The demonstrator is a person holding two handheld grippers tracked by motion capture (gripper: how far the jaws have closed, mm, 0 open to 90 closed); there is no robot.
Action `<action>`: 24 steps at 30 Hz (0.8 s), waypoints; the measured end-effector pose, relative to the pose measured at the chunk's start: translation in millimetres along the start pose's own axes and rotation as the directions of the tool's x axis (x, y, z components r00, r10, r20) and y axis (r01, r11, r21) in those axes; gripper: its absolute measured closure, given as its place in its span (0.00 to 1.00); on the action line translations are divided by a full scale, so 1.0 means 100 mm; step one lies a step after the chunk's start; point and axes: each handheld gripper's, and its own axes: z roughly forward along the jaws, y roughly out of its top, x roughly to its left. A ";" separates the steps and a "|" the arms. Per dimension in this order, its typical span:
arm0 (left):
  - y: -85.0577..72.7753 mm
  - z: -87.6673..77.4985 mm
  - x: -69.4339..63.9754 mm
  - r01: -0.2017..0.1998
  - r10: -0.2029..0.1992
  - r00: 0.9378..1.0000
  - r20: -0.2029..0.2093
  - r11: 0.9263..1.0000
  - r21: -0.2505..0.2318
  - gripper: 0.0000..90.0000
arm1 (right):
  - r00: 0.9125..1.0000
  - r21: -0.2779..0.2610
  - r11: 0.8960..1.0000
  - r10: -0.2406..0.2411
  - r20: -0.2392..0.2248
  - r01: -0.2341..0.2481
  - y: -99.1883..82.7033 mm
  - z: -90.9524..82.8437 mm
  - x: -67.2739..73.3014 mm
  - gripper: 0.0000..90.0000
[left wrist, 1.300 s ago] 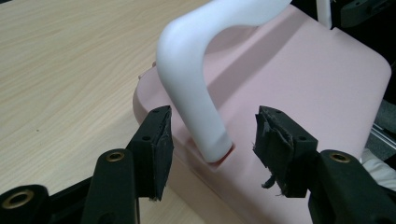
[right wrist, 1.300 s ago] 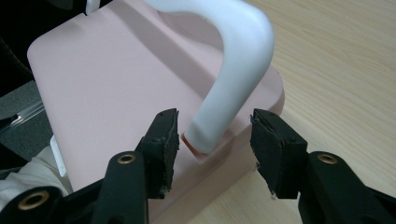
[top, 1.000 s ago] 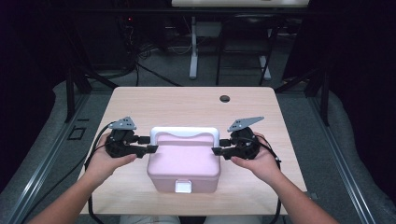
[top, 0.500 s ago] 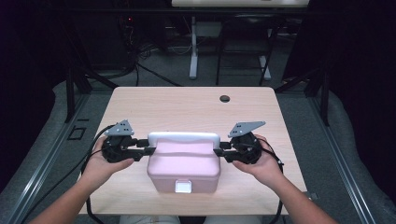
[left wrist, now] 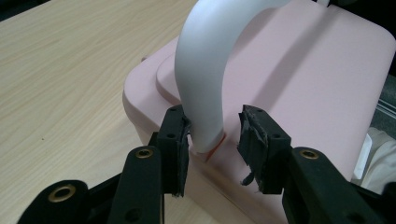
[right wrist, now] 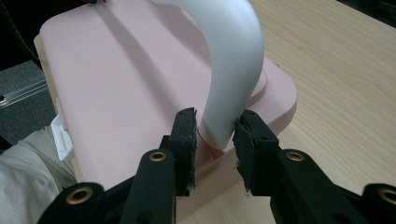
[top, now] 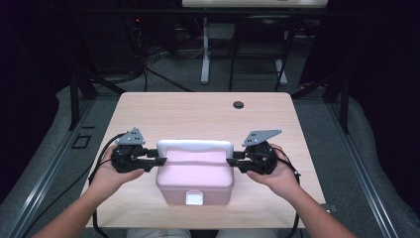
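Note:
A pink box (top: 195,178) with a white arched handle (top: 194,146) stands at the table's near middle. My left gripper (top: 161,160) is at the handle's left end, my right gripper (top: 230,161) at its right end. In the left gripper view the handle (left wrist: 205,70) rises between the jaws of the left gripper (left wrist: 212,140); these have just been closing, and one pad touches the handle while a gap shows at the other. In the right gripper view the right gripper (right wrist: 215,130), whose jaws have also just been closing, presses both pads on the handle's foot (right wrist: 217,126).
The wooden table (top: 198,109) has a black round hole (top: 238,104) near its far edge. A white latch (top: 194,198) sits on the box's front. Beyond the table are dark floor, cables and a stand's legs.
Both pairs of jaws have narrowed around the handle's ends. The hands and the box have barely shifted, a touch nearer the person.

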 end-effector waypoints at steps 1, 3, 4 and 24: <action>0.00 0.01 0.00 0.001 -0.001 1.000 0.000 1.000 0.000 0.69 | 1.000 0.002 1.000 0.001 -0.001 -0.001 0.00 0.01 0.00 0.77; 0.00 0.01 0.00 0.005 -0.005 1.000 0.006 1.000 -0.006 0.70 | 1.000 0.001 1.000 0.008 -0.005 -0.008 -0.01 0.02 0.00 0.77; 0.00 0.02 0.00 0.007 -0.007 1.000 0.004 1.000 -0.008 0.69 | 1.000 0.001 1.000 0.010 -0.009 -0.010 -0.01 0.02 -0.01 0.77; -0.03 -0.03 -0.02 0.025 -0.025 1.000 0.007 1.000 -0.008 0.83 | 0.999 -0.005 0.999 0.034 -0.034 -0.034 -0.02 0.01 -0.03 0.83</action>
